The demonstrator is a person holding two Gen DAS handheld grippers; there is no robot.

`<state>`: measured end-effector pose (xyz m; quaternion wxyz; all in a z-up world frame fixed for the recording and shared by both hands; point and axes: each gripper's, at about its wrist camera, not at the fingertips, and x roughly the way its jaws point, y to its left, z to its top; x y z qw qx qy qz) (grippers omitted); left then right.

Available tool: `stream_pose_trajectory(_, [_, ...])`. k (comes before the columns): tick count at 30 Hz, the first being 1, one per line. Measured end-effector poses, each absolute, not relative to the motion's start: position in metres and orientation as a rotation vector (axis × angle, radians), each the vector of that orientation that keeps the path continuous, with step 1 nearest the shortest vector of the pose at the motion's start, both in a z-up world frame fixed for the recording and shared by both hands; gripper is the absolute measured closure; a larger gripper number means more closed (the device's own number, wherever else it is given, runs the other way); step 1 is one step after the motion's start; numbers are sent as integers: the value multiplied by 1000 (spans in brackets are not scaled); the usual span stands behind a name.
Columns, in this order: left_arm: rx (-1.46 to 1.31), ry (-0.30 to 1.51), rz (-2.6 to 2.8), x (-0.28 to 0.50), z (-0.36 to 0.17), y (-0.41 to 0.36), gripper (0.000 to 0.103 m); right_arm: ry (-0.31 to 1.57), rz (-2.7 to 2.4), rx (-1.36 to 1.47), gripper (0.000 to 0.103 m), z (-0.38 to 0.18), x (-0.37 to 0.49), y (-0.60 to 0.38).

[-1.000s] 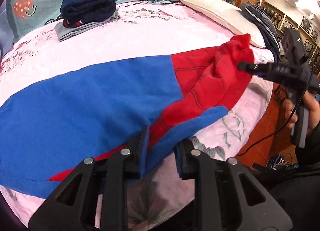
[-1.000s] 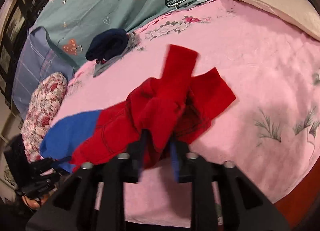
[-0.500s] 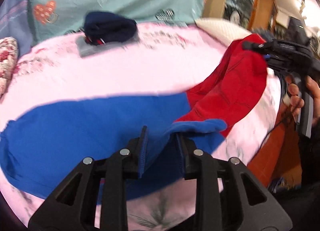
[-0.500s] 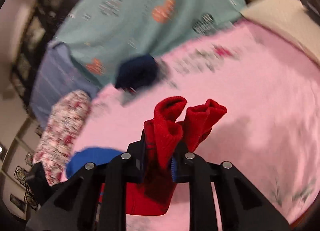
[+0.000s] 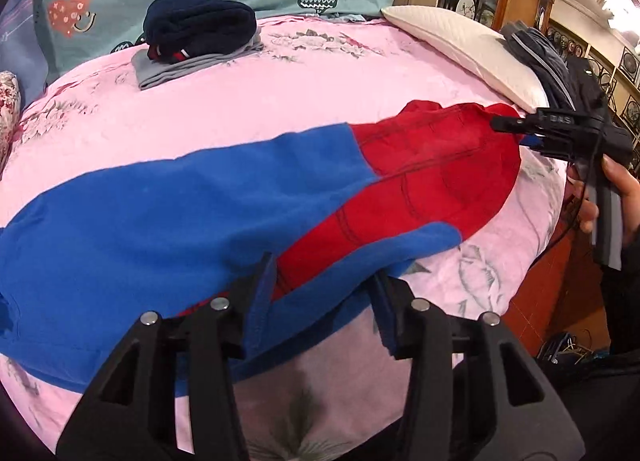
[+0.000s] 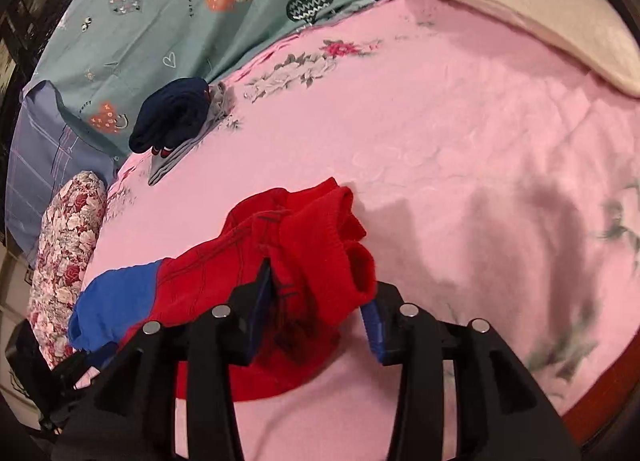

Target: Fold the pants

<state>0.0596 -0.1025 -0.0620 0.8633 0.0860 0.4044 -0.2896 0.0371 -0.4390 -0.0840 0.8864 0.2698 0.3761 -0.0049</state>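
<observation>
With both my left gripper [image 5: 324, 289] and right gripper [image 6: 320, 301] spread open over the pants [image 5: 168, 213], I judge them soft, light fleece, best pinched at cuffs and waistband.

Home bedroom: pink floral bedsheet [image 6: 460, 109], cream pillow [image 5: 464, 45] at the bed's far right corner, heart-print teal quilt [image 6: 208, 1].
</observation>
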Motion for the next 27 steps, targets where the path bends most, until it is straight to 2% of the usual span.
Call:
stream_pose_trajectory(4, [181, 860, -609, 61, -65, -104, 56, 777, -17, 511, 60, -71, 30, -437])
stream_pose_trajectory(5, [178, 862, -610, 61, -65, -104, 56, 791, -18, 500, 65, -72, 33, -436])
stream_pose_trajectory(7, [175, 859, -609, 59, -65, -105, 56, 824, -23, 439, 83, -76, 39, -430])
stream_pose_trajectory(8, [174, 855, -610, 58, -63, -105, 56, 819, -28, 427, 84, -76, 40, -429])
stream_pose_trajectory(14, [154, 803, -618, 52, -45, -96, 54, 749, -32, 343, 85, -26, 26, -422])
stream_pose_trajectory(18, [158, 808, -634, 52, -47, -98, 52, 760, -63, 296, 85, -13, 31, -424])
stream_pose_trajectory(27, [86, 731, -533, 56, -23, -66, 51, 562, 187, 301, 85, 64, 66, -386])
